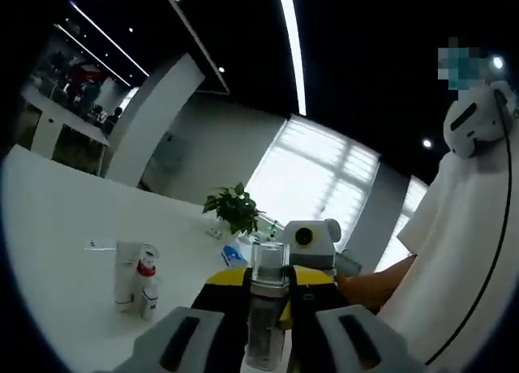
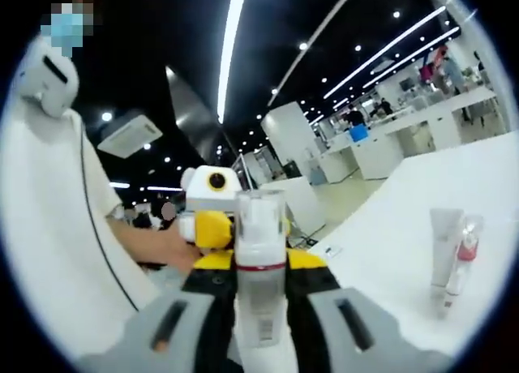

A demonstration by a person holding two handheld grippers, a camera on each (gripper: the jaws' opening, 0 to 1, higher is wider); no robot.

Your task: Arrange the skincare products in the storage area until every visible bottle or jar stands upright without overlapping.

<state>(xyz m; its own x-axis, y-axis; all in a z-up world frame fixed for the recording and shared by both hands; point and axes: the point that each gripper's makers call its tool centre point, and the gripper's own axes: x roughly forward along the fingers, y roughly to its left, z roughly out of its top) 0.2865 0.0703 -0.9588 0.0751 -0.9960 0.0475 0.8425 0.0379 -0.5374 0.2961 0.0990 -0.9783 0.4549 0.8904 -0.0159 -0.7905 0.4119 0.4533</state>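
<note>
Left gripper view: the left gripper (image 1: 268, 340) has its jaws clamped on a clear-capped bottle (image 1: 267, 308), held upright and lifted off the white table (image 1: 65, 243). Facing it is the other gripper, yellow and black, which looks to be on the same bottle from the far side. Two more products already stand upright near the table's left part: a white tube (image 1: 127, 273) and, just beside it, a small bottle with a red collar (image 1: 147, 290). A potted plant (image 1: 235, 208) sits further back, and a person in white is off to the right.

Right gripper view: same deal mirrored. The right gripper (image 2: 261, 332) is pinched on the clear-capped bottle (image 2: 259, 267), with the red band under its cap plain to see. The white tube (image 2: 442, 247) and the red-collared bottle (image 2: 462, 263) stand close together on the table (image 2: 389, 251) to the right, nearly touching.

My take: it's a hand-off or a carry to the storage spot. Let one gripper own the bottle before the other lets go, keep it vertical, and set it down well apart from the standing pair so nothing gets knocked or overlapped
</note>
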